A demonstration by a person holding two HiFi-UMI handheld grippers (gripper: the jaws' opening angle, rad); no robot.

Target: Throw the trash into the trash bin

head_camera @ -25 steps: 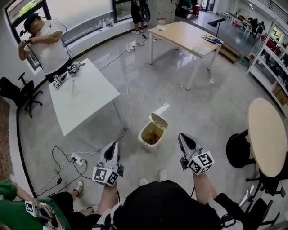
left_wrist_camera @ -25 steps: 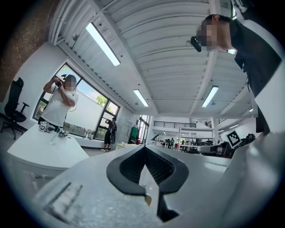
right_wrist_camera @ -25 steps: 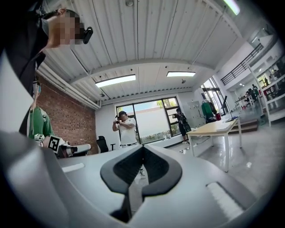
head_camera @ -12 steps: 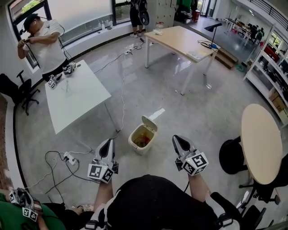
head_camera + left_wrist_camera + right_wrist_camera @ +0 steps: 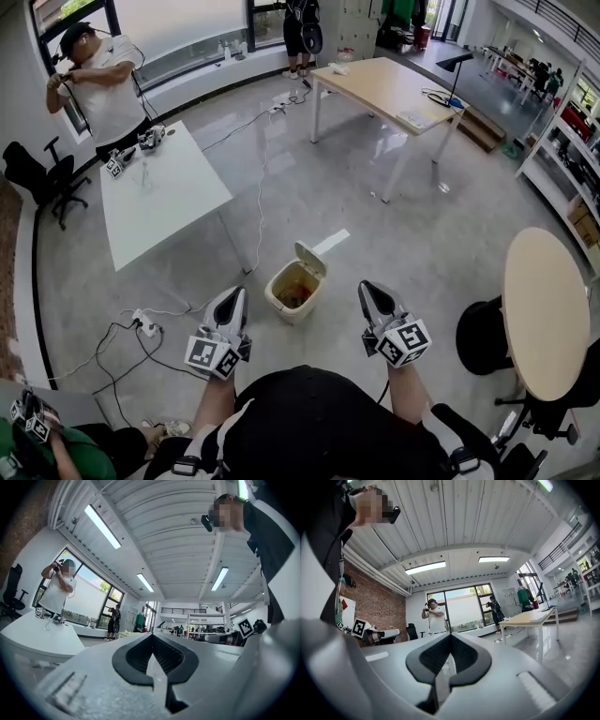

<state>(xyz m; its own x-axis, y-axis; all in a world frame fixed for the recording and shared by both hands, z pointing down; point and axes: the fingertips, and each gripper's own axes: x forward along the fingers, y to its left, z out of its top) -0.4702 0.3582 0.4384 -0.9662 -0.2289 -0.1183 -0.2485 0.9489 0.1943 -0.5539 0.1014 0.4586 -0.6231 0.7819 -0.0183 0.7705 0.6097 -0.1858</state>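
Observation:
A small cream trash bin point(image 5: 281, 282) stands on the grey floor in the head view, its lid tipped open toward the back, with orange-brown trash point(image 5: 296, 296) inside. My left gripper point(image 5: 233, 294) hovers to the bin's lower left and my right gripper point(image 5: 367, 289) to its lower right, both apart from it and pointing forward. In the left gripper view the left gripper point(image 5: 152, 636) has its jaws together with nothing between them. The right gripper point(image 5: 451, 635) in its own view is likewise shut and empty. The bin is hidden in both gripper views.
A white table point(image 5: 159, 197) stands at the left, with a person point(image 5: 98, 80) behind it and an office chair point(image 5: 37, 178) beside it. Cables and a power strip point(image 5: 142, 324) lie on the floor at the left. A wooden table point(image 5: 384, 84) is far back; a round table point(image 5: 548, 309) and black stool point(image 5: 483, 328) are right.
The bin has shifted a little left and lower in the head view as the person moved. Both grippers travelled along, still shut and empty. The person in green at lower left has slid mostly out of frame.

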